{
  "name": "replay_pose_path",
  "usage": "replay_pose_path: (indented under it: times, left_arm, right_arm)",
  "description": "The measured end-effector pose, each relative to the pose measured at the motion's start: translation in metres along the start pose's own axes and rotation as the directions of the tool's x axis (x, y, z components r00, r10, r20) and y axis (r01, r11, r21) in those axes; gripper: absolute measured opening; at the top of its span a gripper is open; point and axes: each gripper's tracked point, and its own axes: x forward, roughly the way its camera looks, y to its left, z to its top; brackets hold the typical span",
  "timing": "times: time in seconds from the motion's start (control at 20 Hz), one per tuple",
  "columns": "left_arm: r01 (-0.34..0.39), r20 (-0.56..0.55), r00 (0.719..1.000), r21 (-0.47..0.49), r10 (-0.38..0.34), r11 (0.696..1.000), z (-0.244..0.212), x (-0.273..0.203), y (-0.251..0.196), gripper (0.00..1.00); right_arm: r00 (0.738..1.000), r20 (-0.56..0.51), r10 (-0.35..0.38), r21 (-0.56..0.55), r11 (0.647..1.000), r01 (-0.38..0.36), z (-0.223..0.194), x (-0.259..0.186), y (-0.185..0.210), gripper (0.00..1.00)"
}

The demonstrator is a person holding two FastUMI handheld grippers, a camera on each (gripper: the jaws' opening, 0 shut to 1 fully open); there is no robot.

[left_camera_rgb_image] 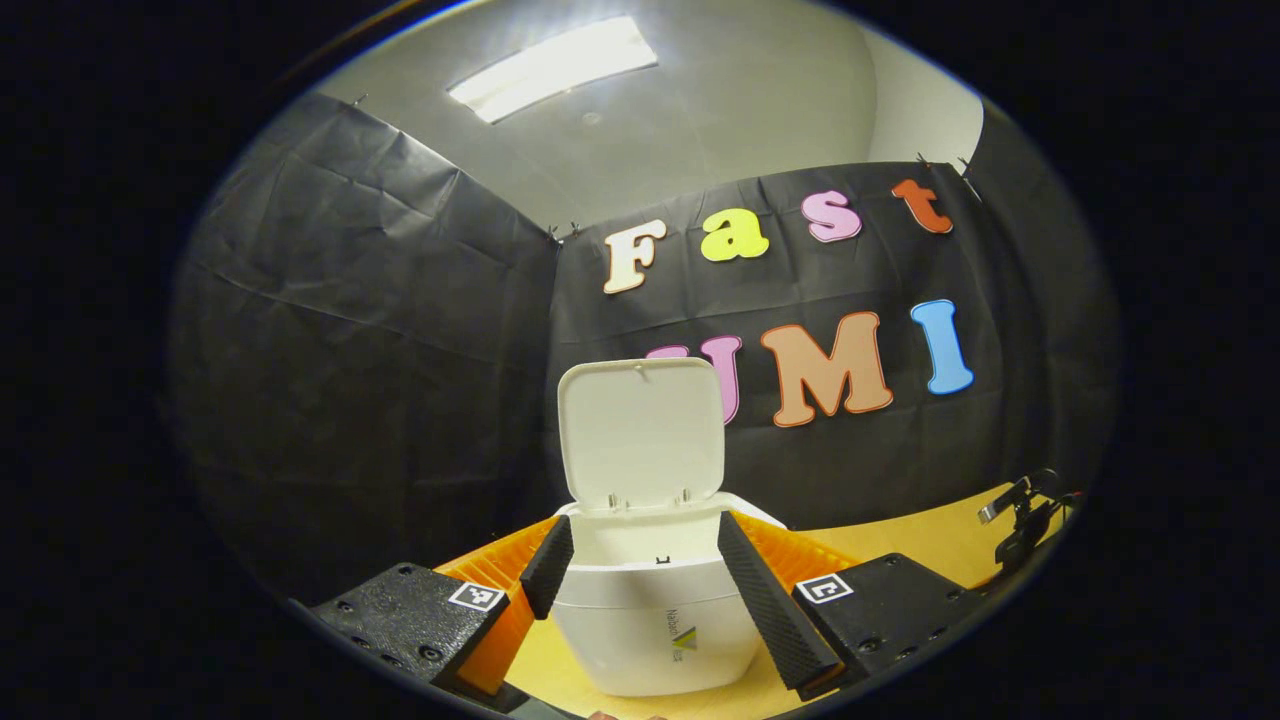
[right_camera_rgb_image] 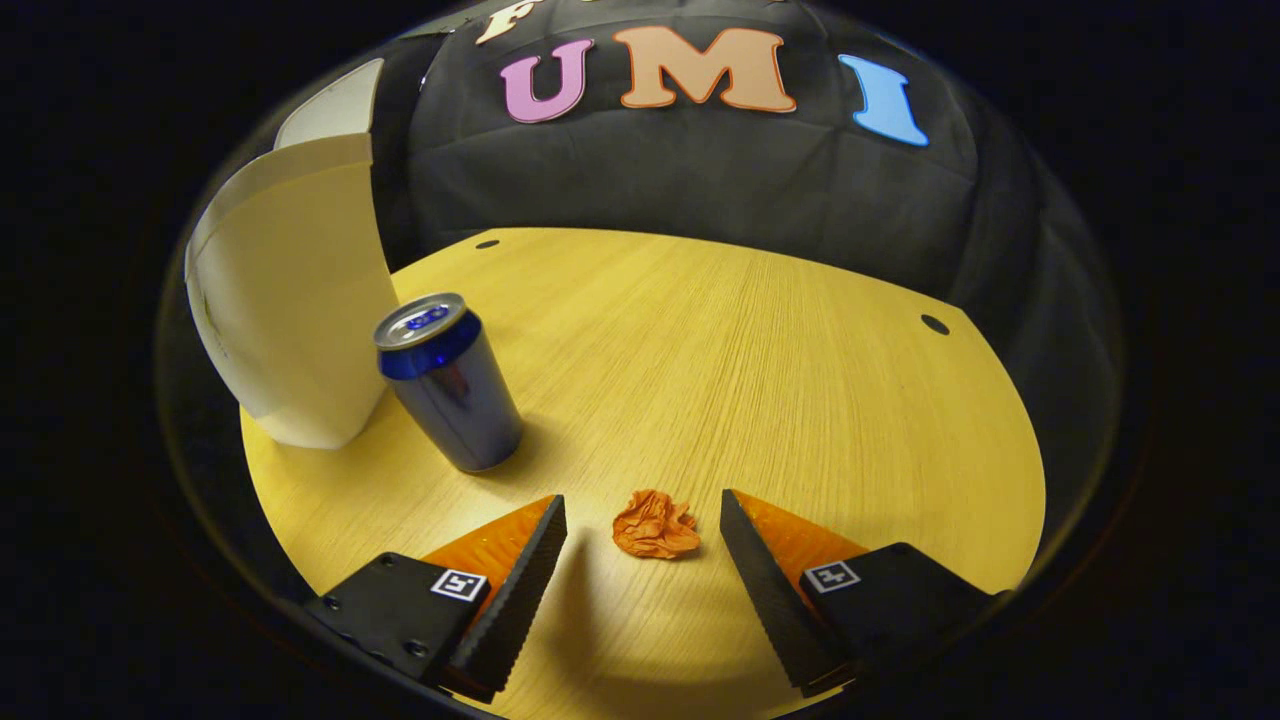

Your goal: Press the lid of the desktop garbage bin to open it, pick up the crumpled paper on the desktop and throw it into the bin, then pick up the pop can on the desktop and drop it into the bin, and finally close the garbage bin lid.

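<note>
Meanwhile, the right gripper, jaws apart, frames the crumpled paper on the desktop, where a shallow pinch could skid it away; the left gripper, jaws apart, faces the open bin.

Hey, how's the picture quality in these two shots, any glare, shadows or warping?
Left gripper view: the ceiling light panel blows out to white glare, and fisheye bends the booth wall. Right gripper view: sharp; the blue aluminium pop can and the crumpled orange paper cast soft shadows on the curved-looking wooden tabletop.
</note>
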Motion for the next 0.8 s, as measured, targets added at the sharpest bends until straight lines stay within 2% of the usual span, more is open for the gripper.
replay_pose_path:
  times: [0.1, 0.15, 0.2, 0.25, 0.3, 0.35, 0.4, 0.45, 0.8]
  left_arm:
    - [-0.014, 0.001, 1.000, 0.006, 0.014, 1.000, 0.001, -0.002, 0.005, 0.90]
    - [-0.019, 0.003, 1.000, 0.010, 0.019, 1.000, 0.001, -0.004, 0.006, 0.89]
    - [-0.024, 0.002, 1.000, 0.014, 0.023, 1.000, 0.002, -0.004, 0.007, 0.90]
    - [-0.025, 0.002, 1.000, 0.016, 0.025, 1.000, 0.002, -0.004, 0.007, 0.90]
    - [-0.024, 0.000, 1.000, 0.016, 0.024, 1.000, 0.001, -0.004, 0.007, 0.90]
    - [-0.021, -0.002, 1.000, 0.015, 0.021, 1.000, 0.001, -0.004, 0.005, 0.90]
    - [-0.016, -0.004, 1.000, 0.014, 0.016, 1.000, 0.002, -0.004, 0.003, 0.90]
    - [-0.011, -0.005, 1.000, 0.014, 0.011, 1.000, 0.001, -0.004, 0.001, 0.90]
    - [0.015, 0.003, 1.000, 0.007, -0.015, 1.000, 0.003, -0.006, -0.007, 0.90]
  right_arm:
    - [0.999, -0.039, 0.001, 0.011, 1.000, -0.001, -0.005, 0.007, -0.002, 0.95]
    - [0.999, -0.037, 0.008, 0.024, 1.000, -0.007, -0.002, 0.007, -0.001, 0.86]
    - [0.999, -0.034, 0.002, 0.026, 1.000, -0.001, 0.001, 0.007, -0.003, 0.83]
    - [0.999, -0.041, 0.007, 0.027, 1.000, -0.006, -0.001, 0.008, -0.004, 0.68]
    - [0.999, -0.043, 0.007, 0.035, 0.999, -0.006, 0.001, 0.008, -0.004, 0.58]
    - [0.999, -0.048, 0.009, 0.041, 0.999, -0.007, -0.001, 0.009, -0.003, 0.50]
    - [0.999, -0.053, 0.008, 0.049, 0.999, -0.005, -0.001, 0.008, -0.003, 0.49]
    - [0.999, -0.054, 0.007, 0.054, 0.999, -0.004, -0.002, 0.006, -0.004, 0.41]
    - [1.000, -0.026, 0.007, 0.052, 0.999, -0.005, 0.003, -0.002, -0.001, 0.29]
